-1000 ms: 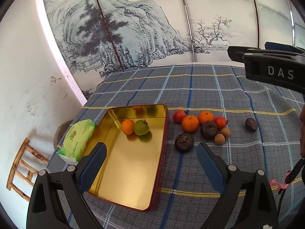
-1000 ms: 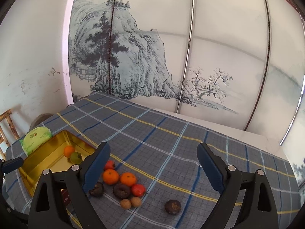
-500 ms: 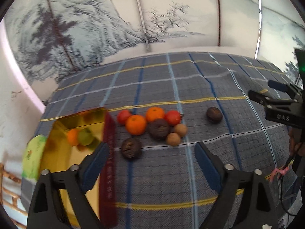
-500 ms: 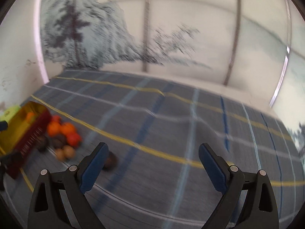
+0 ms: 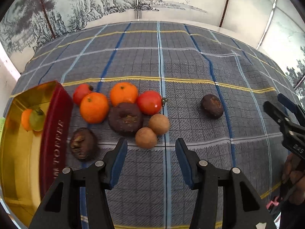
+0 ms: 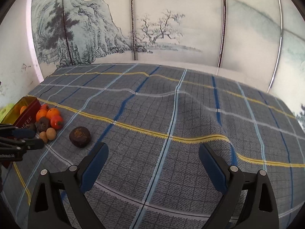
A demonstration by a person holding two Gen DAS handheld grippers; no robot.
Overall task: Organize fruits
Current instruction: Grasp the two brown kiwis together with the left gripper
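A cluster of fruit lies on the checked cloth: two oranges (image 5: pixel 94 107), two red fruits (image 5: pixel 149 102), two dark fruits (image 5: pixel 125 118) and two small brown fruits (image 5: pixel 146 138). A lone dark fruit (image 5: pixel 212 106) lies to the right; it also shows in the right wrist view (image 6: pixel 79 136). A gold tin with red walls (image 5: pixel 54 131) at the left holds an orange (image 5: pixel 25 119) and a green fruit (image 5: pixel 37 119). My left gripper (image 5: pixel 151 148) is open and empty, just in front of the brown fruits. My right gripper (image 6: pixel 153 152) is open and empty over bare cloth.
A painted screen stands behind the table. The cloth (image 6: pixel 171 114) has raised folds near its middle. The right gripper shows at the right edge of the left wrist view (image 5: pixel 286 118). A green packet (image 6: pixel 4 109) lies beyond the tin.
My left gripper has swung right from the tin and come down close to the fruit cluster. My right gripper has turned right and lowered toward the cloth.
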